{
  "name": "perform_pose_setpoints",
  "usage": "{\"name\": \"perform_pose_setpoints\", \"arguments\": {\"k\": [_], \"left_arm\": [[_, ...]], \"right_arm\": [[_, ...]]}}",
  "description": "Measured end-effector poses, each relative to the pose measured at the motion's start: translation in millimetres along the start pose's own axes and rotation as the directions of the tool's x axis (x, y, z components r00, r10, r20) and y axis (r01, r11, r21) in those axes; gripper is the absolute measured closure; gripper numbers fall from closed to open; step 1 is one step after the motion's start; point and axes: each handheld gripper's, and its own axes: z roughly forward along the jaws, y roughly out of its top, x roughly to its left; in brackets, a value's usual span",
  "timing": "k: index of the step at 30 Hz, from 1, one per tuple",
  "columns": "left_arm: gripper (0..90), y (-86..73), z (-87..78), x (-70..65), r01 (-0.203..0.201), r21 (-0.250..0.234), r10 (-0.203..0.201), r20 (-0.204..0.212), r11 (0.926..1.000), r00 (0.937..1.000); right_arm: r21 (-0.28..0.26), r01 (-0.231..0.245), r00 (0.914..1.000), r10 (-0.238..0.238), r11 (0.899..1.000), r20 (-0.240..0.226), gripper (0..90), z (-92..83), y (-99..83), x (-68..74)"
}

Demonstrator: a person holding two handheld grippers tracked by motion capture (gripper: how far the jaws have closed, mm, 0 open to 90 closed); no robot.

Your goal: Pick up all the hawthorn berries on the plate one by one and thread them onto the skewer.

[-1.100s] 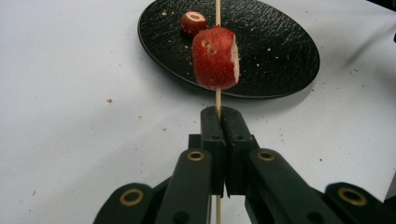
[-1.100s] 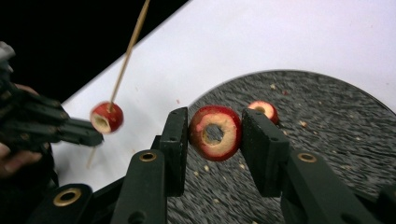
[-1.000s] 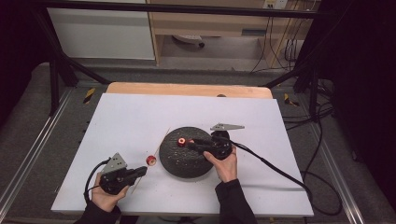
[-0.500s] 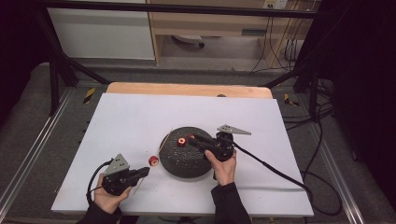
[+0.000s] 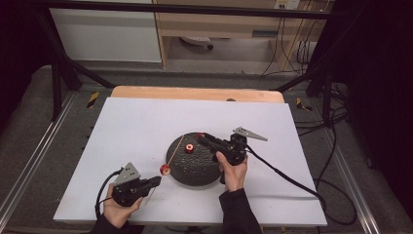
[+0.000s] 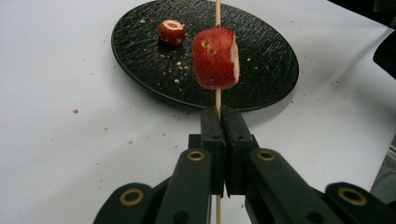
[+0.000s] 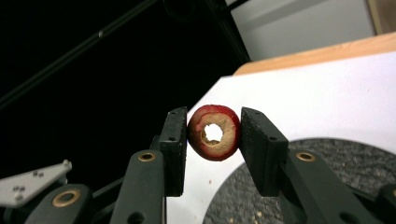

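Closest to us, our left hand-held gripper [image 6: 219,112] is clenched tight on the skewer [image 6: 217,95], with one red fruit piece [image 6: 215,58] already threaded on and hanging just off the near edge of the black plate [image 6: 261,70]. What's new: a second ago our right hand-held gripper [image 7: 214,133] was down over the plate, and now it's lifted off and is grasping a cored fruit ring [image 7: 205,145] by its sides; so we reckon the pick-up is done and threading comes next. The hole looks clear, but the skewer tip sits over the plate, so we'd have to line up carefully. One more piece [image 5: 189,147] waits on the plate among crumbs; the white surface [image 5: 146,122] around it is bare, nothing really blocking. Past it there's a wooden edge [image 5: 195,92] and cables [image 5: 292,53] on the floor.
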Motion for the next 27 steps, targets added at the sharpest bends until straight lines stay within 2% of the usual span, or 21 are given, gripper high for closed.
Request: {"name": "perform_pose_setpoints", "arguments": {"k": [6, 14, 22, 27], "left_arm": [[88.3, 1.7, 2.3, -4.5, 0.012, -0.016, -0.012, 0.001, 0.9998, 0.9999], [88.3, 5.3, 6.2, -9.9, 0.042, -0.03, -0.042, 0.001, 0.9987, 0.9991], [88.3, 11.3, 14.5, -18.1, 0.054, -0.029, -0.054, -0.008, 0.9982, 0.9985], [88.3, 15.5, 20.5, -22.8, 0.053, -0.026, -0.053, 0.0, 0.9982, 0.9986]], "right_arm": [[-0.079, -0.021, 0.9998, 0.021, 0.997, 0.001, 63.1, 2.2, -0.1, -0.1], [-0.168, -0.057, 0.9984, 0.056, 0.984, -0.009, 63.1, 5.4, 0.4, -1.1], [-0.223, -0.076, 0.9971, 0.075, 0.972, -0.013, 63.1, 7.0, 3.2, -3.2], [-0.239, -0.087, 0.9961, 0.087, 0.967, -0.012, 63.1, 7.4, 5.2, -4.3]]}}
